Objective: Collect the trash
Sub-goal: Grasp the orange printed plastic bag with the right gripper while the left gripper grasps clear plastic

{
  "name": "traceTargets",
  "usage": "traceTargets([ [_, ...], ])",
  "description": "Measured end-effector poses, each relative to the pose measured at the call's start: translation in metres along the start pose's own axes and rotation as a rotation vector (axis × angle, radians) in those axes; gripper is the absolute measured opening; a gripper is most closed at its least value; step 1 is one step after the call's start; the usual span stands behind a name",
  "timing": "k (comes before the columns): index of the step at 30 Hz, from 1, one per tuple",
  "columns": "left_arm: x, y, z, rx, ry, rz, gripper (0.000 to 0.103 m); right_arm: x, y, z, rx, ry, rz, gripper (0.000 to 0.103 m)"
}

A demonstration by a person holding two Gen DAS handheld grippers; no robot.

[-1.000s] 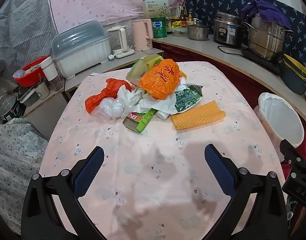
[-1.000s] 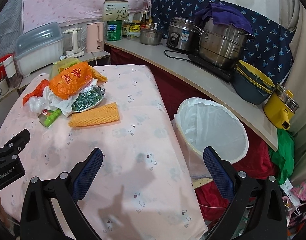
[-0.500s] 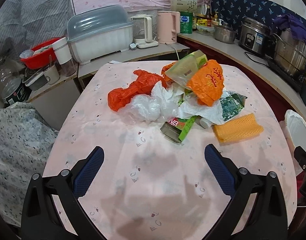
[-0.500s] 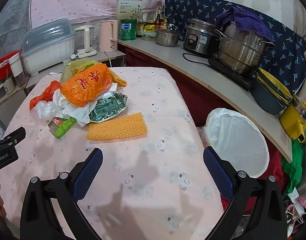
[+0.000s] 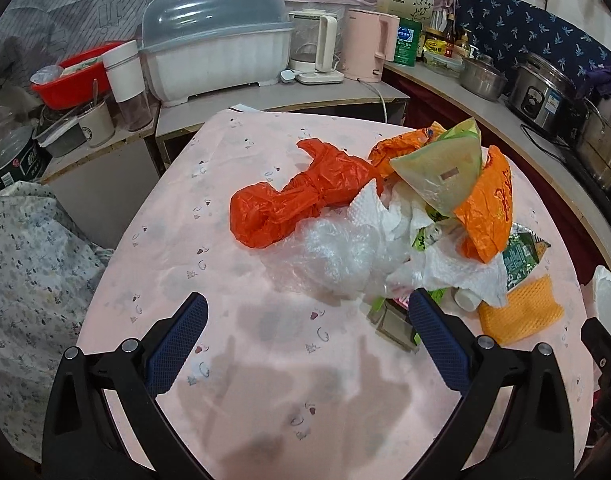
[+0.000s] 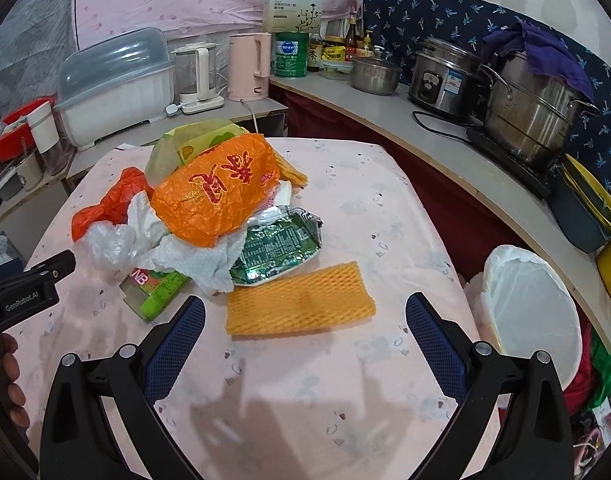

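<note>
— Orange foam netting [image 6: 299, 304] lies at twelve o'clock of the right gripper [image 6: 305, 334], jaws spread (empty).
— The left gripper [image 5: 307, 338], also spread, faces the clear plastic [image 5: 337, 256]; bin [image 6: 531, 308] at three.

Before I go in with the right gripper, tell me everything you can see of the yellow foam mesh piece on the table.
The yellow foam mesh piece is a flat, roughly rectangular sleeve of netted foam, orange-yellow, with a diamond-pattern surface. It lies flat on the pink tablecloth at the near edge of the trash pile, long side across the right wrist view. Its far edge lies against the green foil packet, or slightly under it. Nothing lies on top of it. The right gripper is open just short of it, not touching.
</note>
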State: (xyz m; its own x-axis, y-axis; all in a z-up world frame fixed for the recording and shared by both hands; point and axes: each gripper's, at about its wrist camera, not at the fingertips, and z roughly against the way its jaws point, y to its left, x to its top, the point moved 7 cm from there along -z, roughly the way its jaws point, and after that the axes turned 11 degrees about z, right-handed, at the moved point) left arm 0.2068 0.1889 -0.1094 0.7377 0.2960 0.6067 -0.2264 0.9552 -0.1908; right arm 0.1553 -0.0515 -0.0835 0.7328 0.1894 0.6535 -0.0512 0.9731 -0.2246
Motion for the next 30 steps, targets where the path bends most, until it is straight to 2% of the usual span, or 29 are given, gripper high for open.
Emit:
traceTargets([
  [10, 0.017, -0.009, -0.055, -0.014, 0.074, 0.040, 0.095, 0.038, 0.018, -0.040, 0.060, 0.000, -0.029, 0.096],
  [13, 0.018, -0.011, -0.064, -0.026, 0.096, 0.035, 0.080, 0.047, 0.024, -0.050, 0.077, 0.001, -0.036, 0.096],
  [15, 0.018, -0.012, -0.071, -0.032, 0.116, 0.039, 0.063, 0.053, 0.027, -0.055, 0.087, -0.002, -0.043, 0.096],
  [19, 0.017, -0.012, -0.075, -0.056, 0.137, 0.052, 0.041, 0.066, 0.035, -0.063, 0.101, -0.013, -0.055, 0.096],
  [20, 0.017, -0.011, -0.075, -0.060, 0.140, 0.053, 0.031, 0.069, 0.037, -0.065, 0.110, -0.015, -0.061, 0.096],
  [21, 0.016, -0.012, -0.074, -0.064, 0.140, 0.052, 0.026, 0.073, 0.039, -0.067, 0.120, -0.016, -0.067, 0.096],
  [24, 0.015, -0.013, -0.072, -0.059, 0.133, 0.043, 0.016, 0.082, 0.048, -0.074, 0.155, -0.015, -0.087, 0.096],
  [30, 0.013, -0.014, -0.063, -0.070, 0.124, 0.044, 0.012, 0.086, 0.068, -0.095, 0.134, 0.008, -0.065, 0.096],
])
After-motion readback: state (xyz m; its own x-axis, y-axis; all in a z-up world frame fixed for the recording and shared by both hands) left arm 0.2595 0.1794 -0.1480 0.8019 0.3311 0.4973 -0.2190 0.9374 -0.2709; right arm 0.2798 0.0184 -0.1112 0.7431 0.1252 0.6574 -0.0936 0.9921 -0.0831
